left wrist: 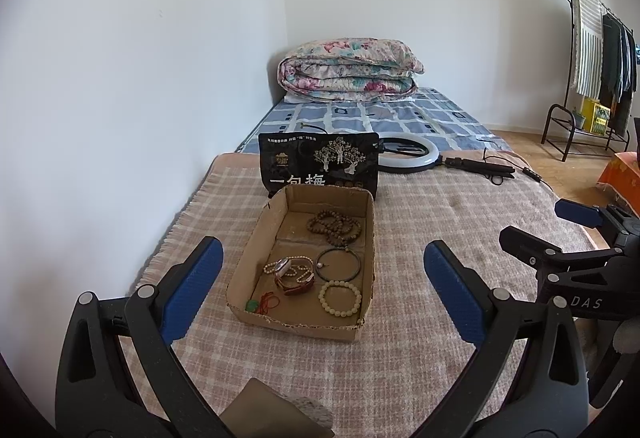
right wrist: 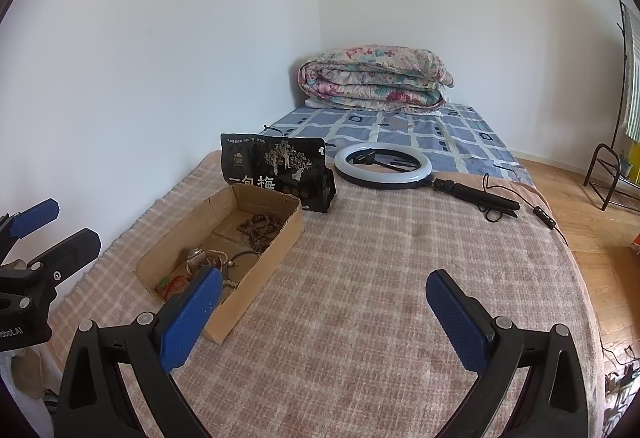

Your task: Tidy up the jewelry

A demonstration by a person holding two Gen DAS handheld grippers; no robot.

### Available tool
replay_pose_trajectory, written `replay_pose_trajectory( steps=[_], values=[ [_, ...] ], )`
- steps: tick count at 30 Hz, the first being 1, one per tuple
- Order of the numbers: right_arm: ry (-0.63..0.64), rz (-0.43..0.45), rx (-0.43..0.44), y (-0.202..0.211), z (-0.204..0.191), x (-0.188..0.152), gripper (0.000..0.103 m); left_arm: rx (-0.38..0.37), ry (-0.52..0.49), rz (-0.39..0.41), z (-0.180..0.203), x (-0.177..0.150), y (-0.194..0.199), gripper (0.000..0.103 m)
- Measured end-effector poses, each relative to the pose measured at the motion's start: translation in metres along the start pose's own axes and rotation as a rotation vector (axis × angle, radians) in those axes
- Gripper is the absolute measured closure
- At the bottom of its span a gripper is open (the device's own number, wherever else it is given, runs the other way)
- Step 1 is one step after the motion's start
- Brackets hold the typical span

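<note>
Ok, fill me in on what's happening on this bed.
A person holds a two-finger gripper in each hand above the plaid blanket. The left gripper is open, facing a cardboard tray that holds jewelry: brown prayer beads, a dark bangle, a pale bead bracelet, a watch and a red cord. The right gripper is open beside the tray. Neither grips anything. A black pouch stands behind the tray.

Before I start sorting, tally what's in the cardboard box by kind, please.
Inside the open cardboard box:
Bead strands: 3, namely brown wooden beads, small pearl-like strand, pale cream bead bracelet
Dark thin bangle: 1
Wristwatch with reddish-brown strap: 1
Red cord with green pendant: 1
Total: 6
</note>
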State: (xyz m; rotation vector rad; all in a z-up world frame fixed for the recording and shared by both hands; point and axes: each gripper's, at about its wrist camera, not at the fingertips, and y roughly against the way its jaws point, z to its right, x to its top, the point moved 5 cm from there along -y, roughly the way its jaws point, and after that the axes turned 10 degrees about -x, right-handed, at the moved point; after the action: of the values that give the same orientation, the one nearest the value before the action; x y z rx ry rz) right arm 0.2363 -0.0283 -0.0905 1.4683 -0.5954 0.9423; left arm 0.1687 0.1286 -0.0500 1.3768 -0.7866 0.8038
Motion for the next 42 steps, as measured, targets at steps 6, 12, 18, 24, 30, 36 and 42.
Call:
replay_pose_trajectory(
  steps=[6,12,18,24,30,36,42],
  values=[
    [-0.001,-0.001,-0.002,-0.0015,-0.0024,-0.0001,0.0,0.0,-0.001,-0.001,0.0,-0.0001,-0.0002,0.001],
    [-0.001,-0.004,0.0,-0.0017,-0.0024,-0.0005,0.0,0.0,0.001,0.001,0.0002,0.0,0.0001,0.001],
    [-0.002,-0.004,-0.001,-0.0018,-0.0029,-0.0006,0.0,0.0,0.002,-0.003,-0.0011,-0.0017,-0.0006,0.001],
    [-0.001,-0.005,0.0,-0.002,-0.0027,-0.0005,0.0,0.005,0.002,-0.001,-0.002,-0.0037,-0.0006,0.001],
    [0.005,-0.009,0.003,-0.0021,-0.0059,-0.0033,0.0,0.004,0.001,-0.002,-0.0027,-0.0039,-0.0001,0.001],
    [0.002,-0.009,0.003,-0.0018,-0.0064,-0.0033,0.0,0.004,0.001,-0.002,-0.0031,-0.0037,-0.0002,0.001],
    [0.005,-0.01,0.003,-0.0021,-0.0057,-0.0028,0.0,0.005,0.0,-0.002,-0.0029,-0.0033,-0.0002,0.001]
  ],
)
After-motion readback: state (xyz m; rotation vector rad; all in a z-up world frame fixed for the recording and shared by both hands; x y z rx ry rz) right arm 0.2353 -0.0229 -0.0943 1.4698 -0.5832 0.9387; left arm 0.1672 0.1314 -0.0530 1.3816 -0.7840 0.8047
